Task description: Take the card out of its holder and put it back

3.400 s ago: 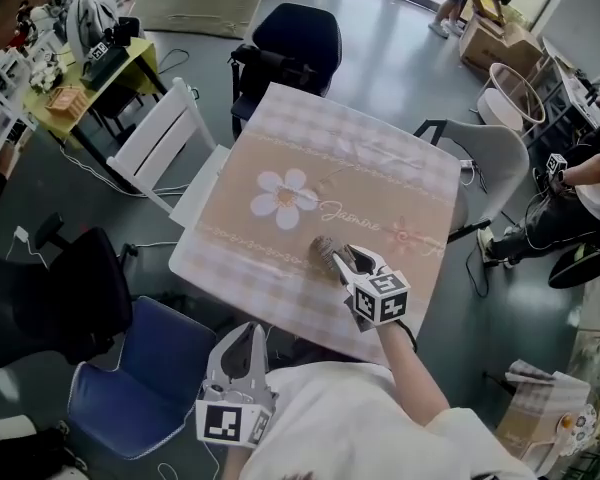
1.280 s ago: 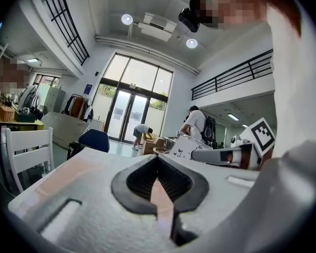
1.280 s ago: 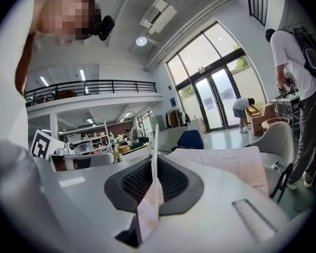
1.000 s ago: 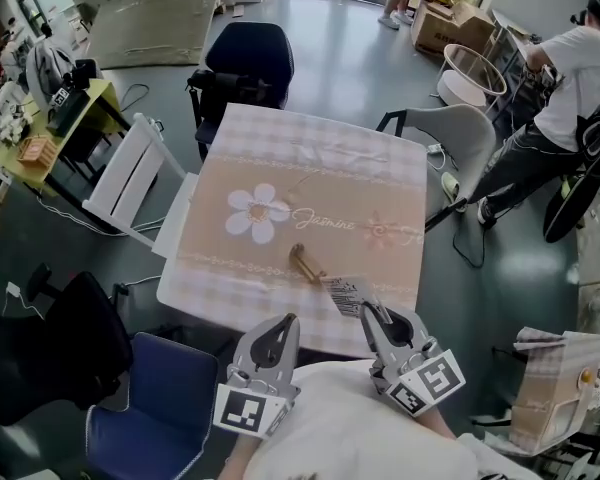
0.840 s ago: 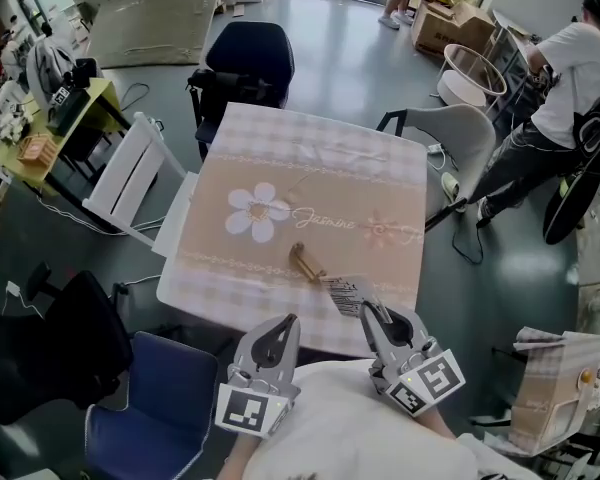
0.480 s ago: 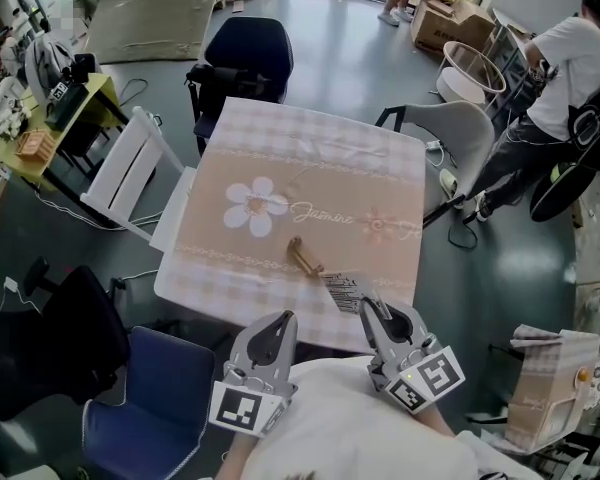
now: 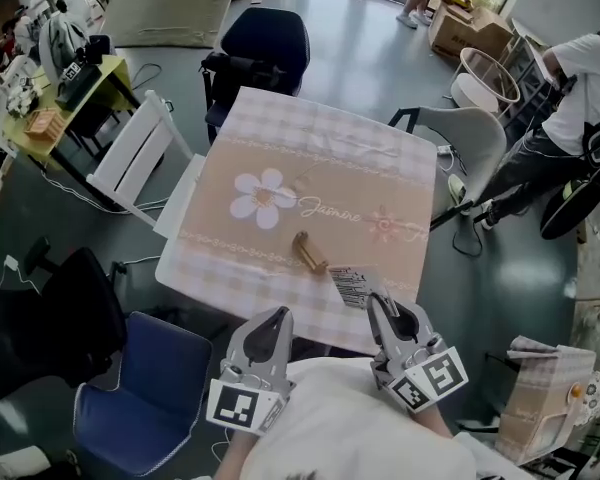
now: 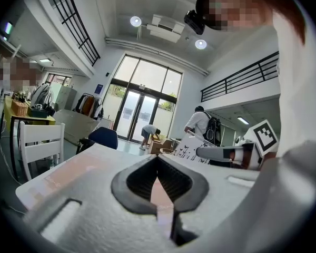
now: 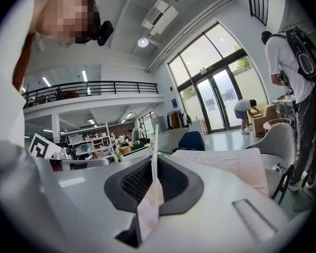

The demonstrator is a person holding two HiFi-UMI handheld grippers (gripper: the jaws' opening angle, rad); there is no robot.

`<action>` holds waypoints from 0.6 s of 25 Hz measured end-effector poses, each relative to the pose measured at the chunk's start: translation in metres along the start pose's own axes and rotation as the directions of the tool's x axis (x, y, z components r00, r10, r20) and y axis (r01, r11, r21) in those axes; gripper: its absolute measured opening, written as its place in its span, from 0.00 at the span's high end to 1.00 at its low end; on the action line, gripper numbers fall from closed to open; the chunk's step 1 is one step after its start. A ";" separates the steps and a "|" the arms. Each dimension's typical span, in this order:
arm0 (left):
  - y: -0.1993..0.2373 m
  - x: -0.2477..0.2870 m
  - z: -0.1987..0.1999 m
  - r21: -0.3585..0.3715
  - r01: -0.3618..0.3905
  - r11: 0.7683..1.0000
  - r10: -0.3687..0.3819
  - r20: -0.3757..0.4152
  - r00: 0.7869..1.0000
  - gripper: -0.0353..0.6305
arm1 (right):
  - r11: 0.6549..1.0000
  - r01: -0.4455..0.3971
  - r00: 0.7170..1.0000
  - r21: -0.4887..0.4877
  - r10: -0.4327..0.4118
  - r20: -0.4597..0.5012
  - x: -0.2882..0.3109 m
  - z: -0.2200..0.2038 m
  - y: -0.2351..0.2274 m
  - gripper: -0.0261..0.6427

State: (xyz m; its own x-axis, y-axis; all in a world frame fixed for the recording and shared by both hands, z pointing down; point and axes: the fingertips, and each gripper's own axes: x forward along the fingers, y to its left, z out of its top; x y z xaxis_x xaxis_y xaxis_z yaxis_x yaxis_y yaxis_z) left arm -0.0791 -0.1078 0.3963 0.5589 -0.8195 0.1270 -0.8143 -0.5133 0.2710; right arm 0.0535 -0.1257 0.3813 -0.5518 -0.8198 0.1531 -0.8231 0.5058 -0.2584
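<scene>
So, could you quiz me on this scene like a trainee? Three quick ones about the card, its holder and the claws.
1. True or false: the card sits in its holder.
2. What does the left claw hold? A) the card B) the holder C) nothing
3. Fill in: the holder lies on the ___.

Key:
1. False. The right claw grips the card, apart from the holder.
2. C. The left claw is shut and empty.
3. table

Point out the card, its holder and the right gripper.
card (image 7: 348,284): head view, printed face.
holder (image 7: 308,252): head view, middle of its body.
right gripper (image 7: 379,303): head view, between its fingertips.
</scene>
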 end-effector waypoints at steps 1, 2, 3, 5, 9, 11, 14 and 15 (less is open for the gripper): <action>0.001 0.001 0.000 -0.002 -0.002 1.000 0.002 -0.001 1.000 0.95 | 1.000 0.006 1.000 0.003 -0.006 0.003 0.002 0.001 -0.003 0.94; 0.001 0.001 0.000 -0.002 -0.003 1.000 0.003 -0.002 1.000 0.95 | 1.000 0.011 1.000 0.005 -0.011 0.007 0.005 0.002 -0.006 0.94; 0.002 0.002 0.000 -0.001 -0.003 1.000 0.003 -0.004 1.000 0.95 | 1.000 0.014 1.000 0.006 -0.014 0.011 0.007 0.004 -0.008 0.94; 0.002 0.004 0.001 0.001 -0.003 1.000 0.003 -0.006 1.000 0.95 | 1.000 0.016 1.000 0.003 -0.016 0.020 0.010 0.011 -0.010 0.94; 0.004 0.006 0.005 0.006 -0.004 1.000 0.004 -0.003 1.000 0.95 | 1.000 0.007 0.999 -0.002 -0.007 0.035 0.015 0.022 -0.011 0.94; 0.006 0.007 0.006 0.003 -0.009 1.000 0.009 0.001 1.000 0.95 | 1.000 0.007 0.999 -0.002 -0.007 0.037 0.020 0.024 -0.012 0.94; 0.010 0.008 0.006 -0.002 -0.014 1.000 0.014 0.000 1.000 0.95 | 1.000 0.009 1.000 -0.003 -0.009 0.026 0.030 0.022 -0.015 0.94; 0.010 0.008 0.007 -0.002 -0.013 1.000 0.013 0.000 1.000 0.95 | 1.000 0.007 1.000 -0.001 -0.007 0.022 0.034 0.021 -0.017 0.94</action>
State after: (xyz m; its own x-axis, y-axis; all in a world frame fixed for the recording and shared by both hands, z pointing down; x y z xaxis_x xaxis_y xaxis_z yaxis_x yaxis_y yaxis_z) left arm -0.0836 -0.1215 0.3936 0.5485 -0.8260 0.1302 -0.8210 -0.5024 0.2713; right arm 0.0511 -0.1680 0.3705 -0.5429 -0.8290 0.1342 -0.8271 0.5003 -0.2562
